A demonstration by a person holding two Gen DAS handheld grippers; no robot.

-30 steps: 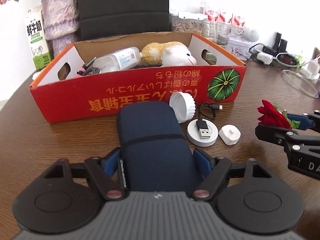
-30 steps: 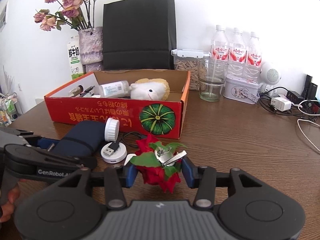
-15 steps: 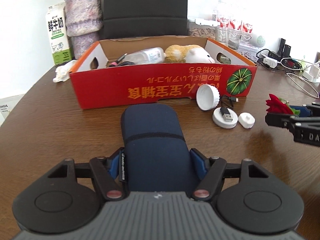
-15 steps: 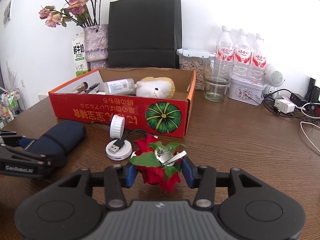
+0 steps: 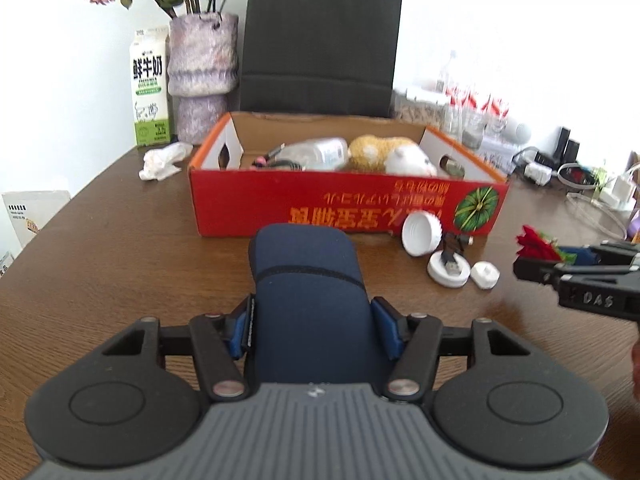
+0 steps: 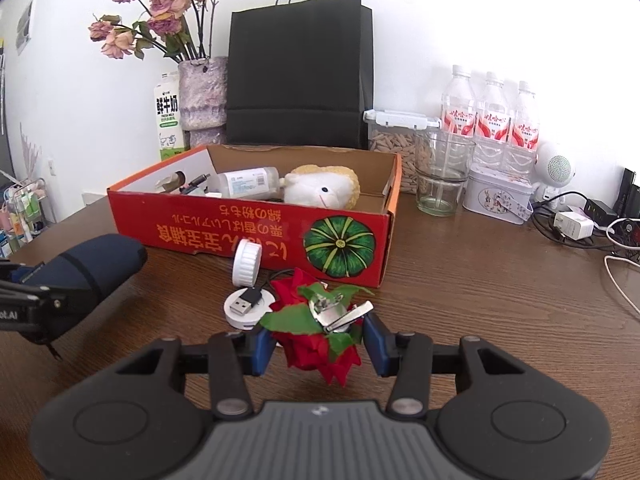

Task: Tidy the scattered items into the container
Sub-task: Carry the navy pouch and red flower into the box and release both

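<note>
My left gripper (image 5: 312, 330) is shut on a dark blue soft case (image 5: 308, 284) and holds it above the table, in front of the red cardboard box (image 5: 344, 210). The case also shows in the right wrist view (image 6: 86, 268). My right gripper (image 6: 318, 340) is shut on a red fabric rose with a metal clip (image 6: 320, 320), held above the table right of the case. The box (image 6: 256, 232) holds a plastic bottle (image 6: 248, 182), a plush toy (image 6: 320, 188) and pens. A white lid (image 6: 246, 262), a white puck with a USB cable (image 6: 246, 306) and a small white piece (image 5: 485, 275) lie before the box.
Behind the box stand a black paper bag (image 6: 298, 76), a vase of dried roses (image 6: 202, 92) and a milk carton (image 6: 168, 120). To the right are a glass (image 6: 440, 178), water bottles (image 6: 490, 120), a tin (image 6: 498, 196) and chargers with cables (image 6: 576, 226). A crumpled tissue (image 5: 162, 160) lies left.
Both grippers have risen and drawn back from the box with their loads, so the box looks farther and lower. The case left the table beside the white lid.
</note>
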